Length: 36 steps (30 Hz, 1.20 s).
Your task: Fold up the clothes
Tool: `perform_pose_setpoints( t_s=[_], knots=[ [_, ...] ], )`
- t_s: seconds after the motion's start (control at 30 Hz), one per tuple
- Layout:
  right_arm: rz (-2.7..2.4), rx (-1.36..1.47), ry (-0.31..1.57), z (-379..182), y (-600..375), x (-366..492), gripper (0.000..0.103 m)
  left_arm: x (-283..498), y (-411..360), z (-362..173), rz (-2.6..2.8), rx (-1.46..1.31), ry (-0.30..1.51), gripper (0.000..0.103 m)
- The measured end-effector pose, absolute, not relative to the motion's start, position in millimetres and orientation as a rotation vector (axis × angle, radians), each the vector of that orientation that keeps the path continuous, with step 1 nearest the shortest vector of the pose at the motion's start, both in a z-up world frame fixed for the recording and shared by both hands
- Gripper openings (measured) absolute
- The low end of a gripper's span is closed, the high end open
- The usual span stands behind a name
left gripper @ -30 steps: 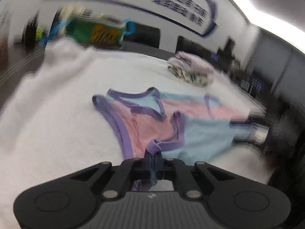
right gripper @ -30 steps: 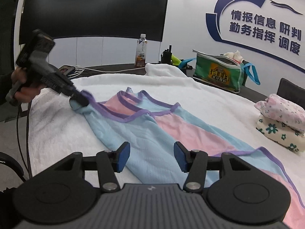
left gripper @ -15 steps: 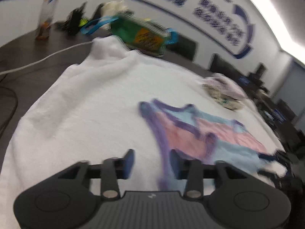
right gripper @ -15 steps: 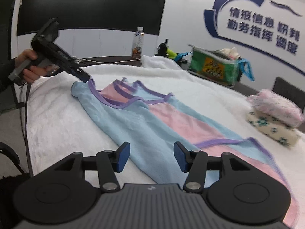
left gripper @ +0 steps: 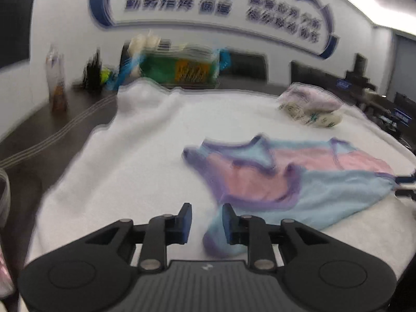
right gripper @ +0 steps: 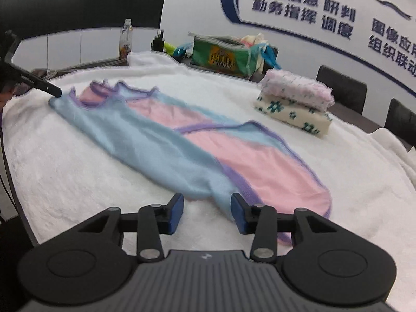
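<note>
Jaws of left gripper and right gripper are parted, gripping nothing. Opposite ends of the garment are flanked, judged ready for folding; two folded pieces are stacked beyond it.

Towel open L; folded stack far R.

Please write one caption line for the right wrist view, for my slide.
Open right gripper near the hem of a pink-and-blue garment on a white towel.

Blue-pink garment, seemingly half-folded lengthwise
</note>
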State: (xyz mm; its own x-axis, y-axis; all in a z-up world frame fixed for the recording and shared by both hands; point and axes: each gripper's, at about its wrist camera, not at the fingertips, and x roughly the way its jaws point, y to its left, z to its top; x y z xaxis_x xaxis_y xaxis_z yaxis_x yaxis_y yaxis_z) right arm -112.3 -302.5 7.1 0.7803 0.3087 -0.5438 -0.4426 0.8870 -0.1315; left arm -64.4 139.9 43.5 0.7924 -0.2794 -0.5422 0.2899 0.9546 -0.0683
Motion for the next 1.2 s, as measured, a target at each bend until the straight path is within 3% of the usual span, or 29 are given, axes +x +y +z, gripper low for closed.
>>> perform_pose_setpoints(
  t_s=[0.1,0.2,0.27,0.37,0.73,0.8,0.87,1.0,1.07,1.2],
  knots=[
    [0.377,-0.239,0.525,9.3,-316.3,-112.8,0.041,-85.4,124.9,53.1,-0.430,0.088,0.500,0.039],
    [0.348,-0.213,0.542,1.9,-329.6,-103.2,0.034,-88.7,98.5,41.6,-0.523,0.205,0.474,0.040],
    [0.362,-0.168,0.566,-6.0,-336.7,-96.8,0.021,-82.1,83.6,28.0,-0.525,0.284,0.498,0.040],
    [0.365,-0.183,0.550,-7.2,-343.5,-99.5,0.016,-68.6,86.4,11.7,-0.487,0.306,0.553,0.040],
    [0.347,-0.223,0.501,7.2,-358.6,-111.7,0.016,-68.6,100.1,11.2,-0.479,0.332,0.570,0.039],
    [0.360,-0.251,0.519,5.1,-353.6,-107.9,0.017,-67.4,102.4,11.6,-0.486,0.328,0.579,0.036],
    [0.366,-0.284,0.541,1.7,-348.9,-103.2,0.017,-66.2,104.8,12.0,-0.493,0.325,0.588,0.016],
    [0.370,-0.279,0.571,-3.9,-353.9,-91.7,0.016,-63.8,109.4,12.8,-0.507,0.317,0.606,0.002],
    [0.381,-0.260,0.585,-4.5,-359.0,-88.5,0.009,-62.6,111.7,13.3,-0.513,0.314,0.615,0.001],
    [0.380,-0.254,0.591,-4.1,-365.9,-92.1,0.009,-60.2,116.4,14.1,-0.527,0.306,0.632,0.005]
  ],
)
